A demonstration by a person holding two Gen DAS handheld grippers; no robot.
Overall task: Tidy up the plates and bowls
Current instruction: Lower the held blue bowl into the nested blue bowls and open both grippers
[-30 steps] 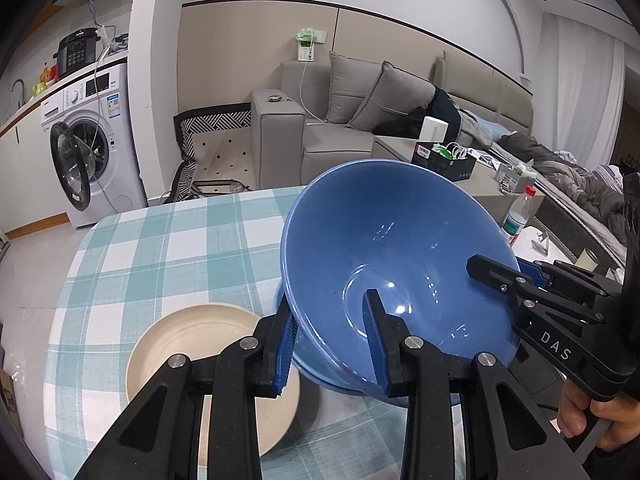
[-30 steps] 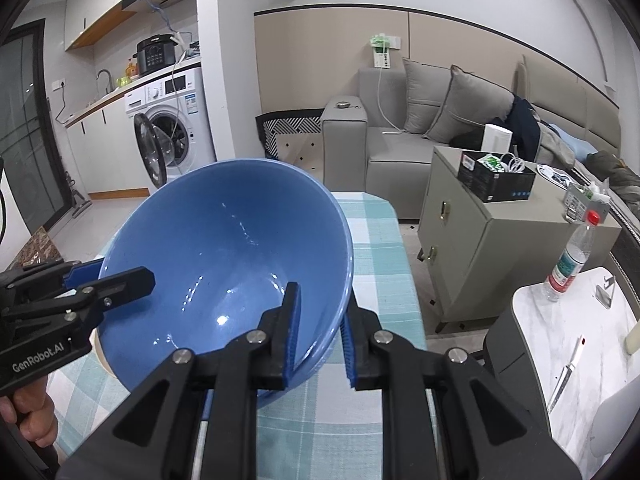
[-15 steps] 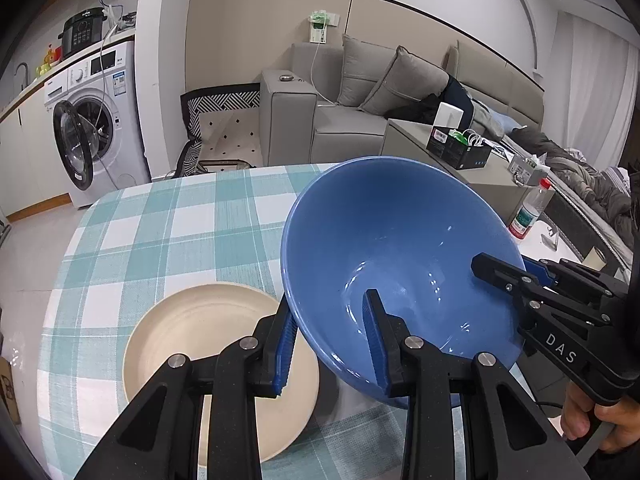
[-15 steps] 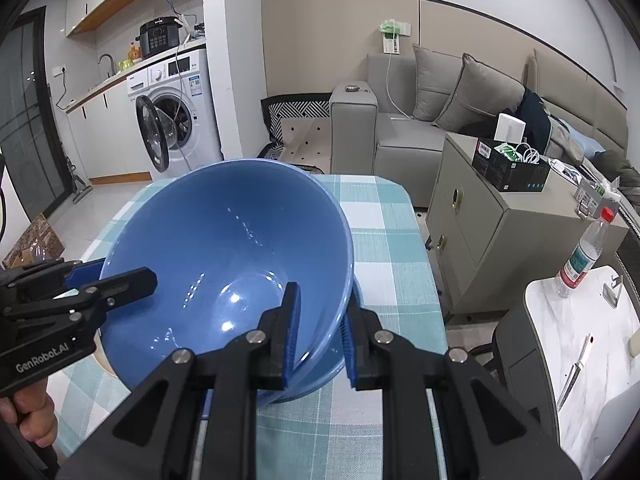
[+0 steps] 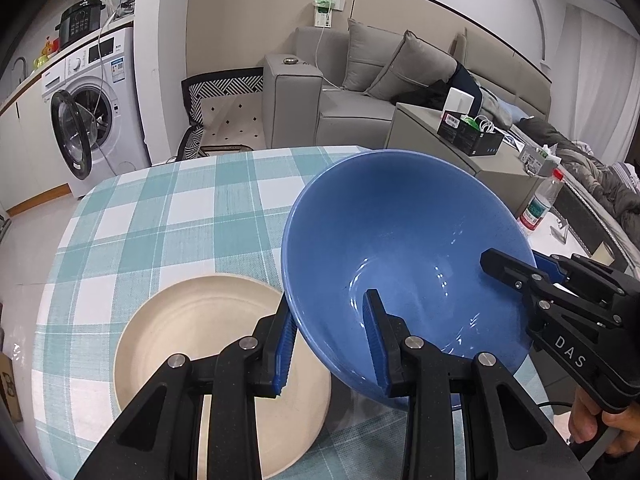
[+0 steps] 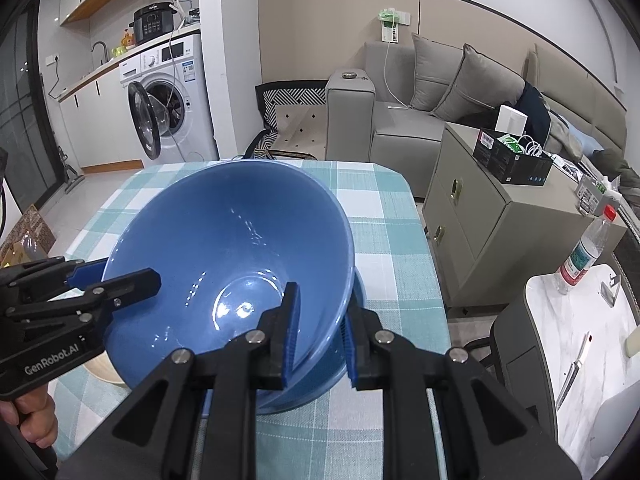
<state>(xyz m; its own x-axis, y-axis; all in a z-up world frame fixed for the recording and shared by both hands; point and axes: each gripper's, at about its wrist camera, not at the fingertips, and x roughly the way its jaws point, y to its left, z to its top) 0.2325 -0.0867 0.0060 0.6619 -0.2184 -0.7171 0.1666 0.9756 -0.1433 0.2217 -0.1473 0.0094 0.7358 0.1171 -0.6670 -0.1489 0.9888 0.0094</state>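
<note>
- The blue bowl point(image 5: 404, 264) is carried between the two grippers, tilted so its opening faces the cameras, low over the near right part of the table point(image 5: 160, 216).
- Under it, in the right wrist view, a second blue rim point(image 6: 320, 380) shows just below the held bowl. This looks like another blue bowl on the table, with the held one nearly nested into it; whether the two touch I cannot tell.
- The left gripper point(image 5: 332, 344) pinches the bowl's near-left rim, one pad outside the wall and one inside.
- The right gripper point(image 6: 320, 340) pinches the opposite rim the same way, its jaws drawn in closer on the thin wall.
- Each gripper shows in the other's camera, clamped on the far side of the bowl, with part of a hand point(image 6: 34, 420) on its handle.
- Just left of the bowl a cream plate point(image 5: 200, 344) lies flat on the checked cloth, partly behind the left gripper's fingers and apart from the bowls.
- As I judge it, the bowl stacking is close to done: the held bowl needs to settle level into the lower one, and both grips must let go.
- The cream plate stands alone; no other plates are in view, so I cannot say whether it needs moving.
- Beyond the table are a washing machine point(image 5: 92, 108) with its door open, a grey sofa point(image 5: 360, 92) and a side cabinet point(image 6: 500, 216).
</note>
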